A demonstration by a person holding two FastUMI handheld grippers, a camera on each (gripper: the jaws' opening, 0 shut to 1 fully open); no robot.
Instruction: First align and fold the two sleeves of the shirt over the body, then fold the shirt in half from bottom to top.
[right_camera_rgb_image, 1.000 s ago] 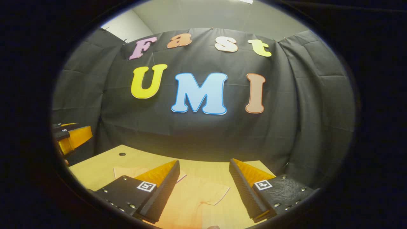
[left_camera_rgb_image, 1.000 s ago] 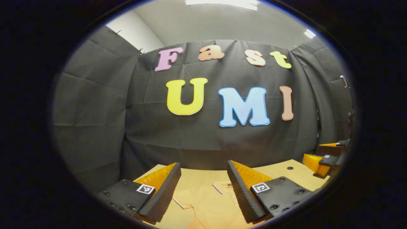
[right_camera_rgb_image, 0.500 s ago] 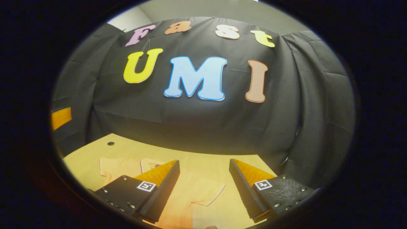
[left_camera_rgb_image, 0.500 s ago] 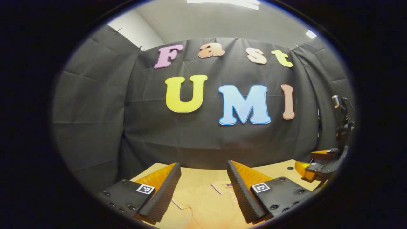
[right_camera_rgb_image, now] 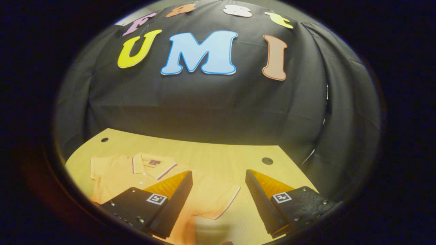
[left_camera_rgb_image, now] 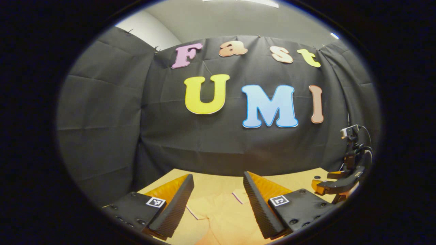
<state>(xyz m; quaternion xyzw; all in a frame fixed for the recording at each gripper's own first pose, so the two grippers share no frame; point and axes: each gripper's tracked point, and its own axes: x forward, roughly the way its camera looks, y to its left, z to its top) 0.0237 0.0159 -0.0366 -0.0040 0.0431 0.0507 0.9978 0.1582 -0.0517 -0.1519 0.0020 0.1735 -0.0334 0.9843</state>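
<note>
Shirt (right_camera_rgb_image: 119, 173) lies flat on the table (right_camera_rgb_image: 218, 156), its dark collar label too small to read. Right gripper (right_camera_rgb_image: 218, 190) and left gripper (left_camera_rgb_image: 218, 194) hover above it, jaws apart.

shirt (right_camera_rgb_image: 119, 173) lower body cut off, partly behind fingers (right_camera_rgb_image: 173, 200)

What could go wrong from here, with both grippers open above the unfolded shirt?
1. The right gripper hangs open over the shirt with its sleeve spread flat on the table; closing too shallow may pinch only the hem, so the sleeve could slip out.
2. Closing too deep might drag the body along and skew the fold.
3. The left gripper is open near the collar, arguably far from its own sleeve.
</note>
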